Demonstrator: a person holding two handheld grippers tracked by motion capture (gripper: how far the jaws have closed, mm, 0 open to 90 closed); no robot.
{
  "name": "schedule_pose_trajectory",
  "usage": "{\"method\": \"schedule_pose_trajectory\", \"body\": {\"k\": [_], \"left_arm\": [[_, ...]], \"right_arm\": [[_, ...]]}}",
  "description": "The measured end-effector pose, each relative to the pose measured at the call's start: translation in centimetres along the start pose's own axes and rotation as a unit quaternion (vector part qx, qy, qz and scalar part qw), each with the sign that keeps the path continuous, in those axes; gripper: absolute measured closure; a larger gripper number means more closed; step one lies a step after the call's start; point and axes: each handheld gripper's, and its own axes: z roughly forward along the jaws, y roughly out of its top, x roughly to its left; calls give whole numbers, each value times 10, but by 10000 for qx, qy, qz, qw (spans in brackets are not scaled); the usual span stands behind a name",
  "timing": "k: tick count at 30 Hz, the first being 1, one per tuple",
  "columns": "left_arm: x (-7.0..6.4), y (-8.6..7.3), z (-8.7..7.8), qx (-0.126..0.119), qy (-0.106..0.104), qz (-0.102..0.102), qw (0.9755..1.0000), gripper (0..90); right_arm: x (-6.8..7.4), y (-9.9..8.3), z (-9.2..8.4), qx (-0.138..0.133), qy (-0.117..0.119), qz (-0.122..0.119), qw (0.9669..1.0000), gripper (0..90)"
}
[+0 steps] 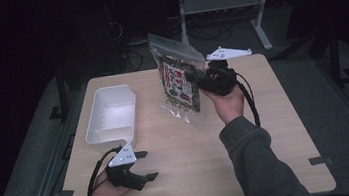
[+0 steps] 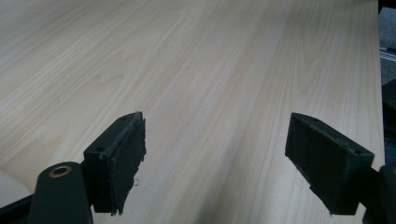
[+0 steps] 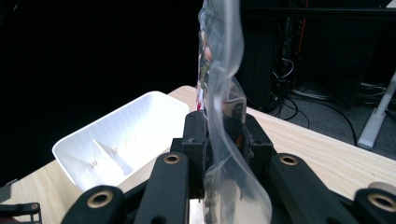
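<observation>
Right gripper [image 1: 195, 78]: jaws pressed on the bag [image 1: 179, 80], pinching it at one side edge, clear film bulging between the pads in the right gripper view. Held upright and lifted clear above the table [image 1: 265, 117], near its far middle, bottom corner hanging free over the wood. Left gripper [image 1: 144, 165]: jaws spread wide, nothing between them, resting low at the near left edge, pointing across bare wood. Beyond it, just beside, the bin [image 1: 110, 117]: white, oblong, open-topped, standing at the table's left side, nothing visible inside.

Progress, as a judgement: pick-up done, bag secured and airborne; transfer apparently under way toward the bin, which lies left of the bag and well apart from it. Left to do: carry across, lower over the opening, release. Probably about halfway.

Bag itself: clear zip pouch, flat and floppy, top strip empty and see-through, lower part filled with dark green flakes behind a printed label in red, white and green. Wavy along the pinched edge, so likely to swing or fold on the way; lettering too small to read.
</observation>
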Motion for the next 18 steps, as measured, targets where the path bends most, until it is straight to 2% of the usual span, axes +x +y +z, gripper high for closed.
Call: {"method": "schedule_pose_trajectory", "body": {"k": [18], "left_arm": [[4,-7,-9,1,93,-70,9999,197]], "right_arm": [[16,12,26,-117,57,-52,9999,752]]}}
